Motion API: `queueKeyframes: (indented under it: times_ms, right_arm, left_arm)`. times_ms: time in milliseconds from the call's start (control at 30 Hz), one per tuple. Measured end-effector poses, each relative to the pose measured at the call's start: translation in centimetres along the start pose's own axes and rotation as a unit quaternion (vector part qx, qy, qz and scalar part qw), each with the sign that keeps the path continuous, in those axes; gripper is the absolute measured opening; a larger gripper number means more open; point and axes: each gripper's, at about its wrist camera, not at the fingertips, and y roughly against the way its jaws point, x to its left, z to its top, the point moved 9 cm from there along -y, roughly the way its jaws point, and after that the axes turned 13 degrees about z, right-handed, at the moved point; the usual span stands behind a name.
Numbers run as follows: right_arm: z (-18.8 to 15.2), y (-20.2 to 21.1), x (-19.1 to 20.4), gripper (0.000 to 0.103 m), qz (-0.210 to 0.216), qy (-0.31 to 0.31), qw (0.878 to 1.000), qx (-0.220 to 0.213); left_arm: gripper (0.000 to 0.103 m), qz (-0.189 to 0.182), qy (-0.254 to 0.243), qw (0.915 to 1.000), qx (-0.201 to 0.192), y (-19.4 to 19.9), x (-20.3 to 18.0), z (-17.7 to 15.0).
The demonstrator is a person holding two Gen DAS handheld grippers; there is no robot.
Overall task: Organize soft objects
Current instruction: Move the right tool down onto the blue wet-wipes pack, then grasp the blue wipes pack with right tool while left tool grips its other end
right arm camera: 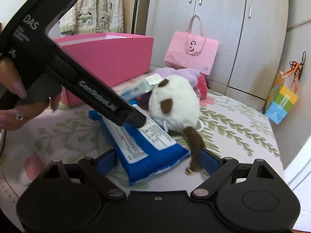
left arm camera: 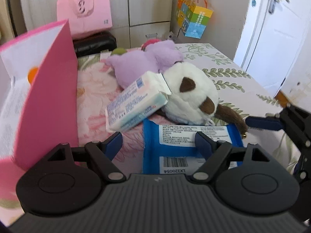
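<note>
A blue wipes pack [left arm camera: 151,147] [right arm camera: 151,151] lies on the floral bed. My left gripper [left arm camera: 158,142] stands open over it: the right finger rests above the label and the left finger hangs beside the pack's edge over bare sheet. My right gripper [right arm camera: 159,162] is open too, with the pack's near corner and the plush's brown tail between its fingers. A white plush with brown ears [left arm camera: 190,97] [right arm camera: 175,104] lies just beyond the pack. A white tissue pack [left arm camera: 134,104] [right arm camera: 140,87] leans on it, and a purple plush [left arm camera: 143,62] [right arm camera: 186,73] lies behind.
An open pink box [left arm camera: 48,97] [right arm camera: 108,58] stands on the bed at the left. A pink paper bag [left arm camera: 85,11] [right arm camera: 192,52] and a black case [left arm camera: 95,42] sit by the wardrobe. A colourful bag [left arm camera: 194,19] [right arm camera: 281,101] hangs beside the bed. A hand [right arm camera: 11,97] holds the left gripper.
</note>
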Motion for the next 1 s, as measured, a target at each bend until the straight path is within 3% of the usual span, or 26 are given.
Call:
queueKeyframes:
  times_ms: [133, 267, 433, 533, 633, 1000]
  right_arm:
    - [-0.4, 0.4, 0.7, 0.093, 0.042, -0.012, 0.999, -0.003]
    - [-0.8, 0.4, 0.8, 0.089, 0.032, -0.043, 0.998, -0.026]
    - [-0.9, -0.3, 0.9, 0.085, 0.016, -0.086, 0.996, -0.035]
    - [-0.5, -0.7, 0.9, 0.075, 0.004, -0.095, 0.995, -0.041]
    - [-0.5, -1.0, 1.1, 0.073, -0.012, -0.096, 0.994, -0.055]
    - [-0.8, -0.9, 1.4, 0.075, -0.034, -0.099, 0.991, -0.083]
  left_arm:
    - [0.080, -0.019, 0.010, 0.9997, 0.005, -0.1, -0.2, -0.6]
    - [0.069, -0.060, 0.031, 0.9976, 0.016, 0.1, -0.6, -1.3]
    - [0.059, -0.062, 0.036, 0.9974, 0.006, 0.4, -1.0, -1.6]
    - [0.058, -0.060, 0.036, 0.9976, 0.001, 0.7, -1.3, -1.8]
    - [0.058, -0.053, 0.025, 0.9983, -0.007, 1.2, -1.8, -2.0]
    - [0.060, -0.034, -0.025, 0.9986, -0.030, 2.9, -3.4, -2.7]
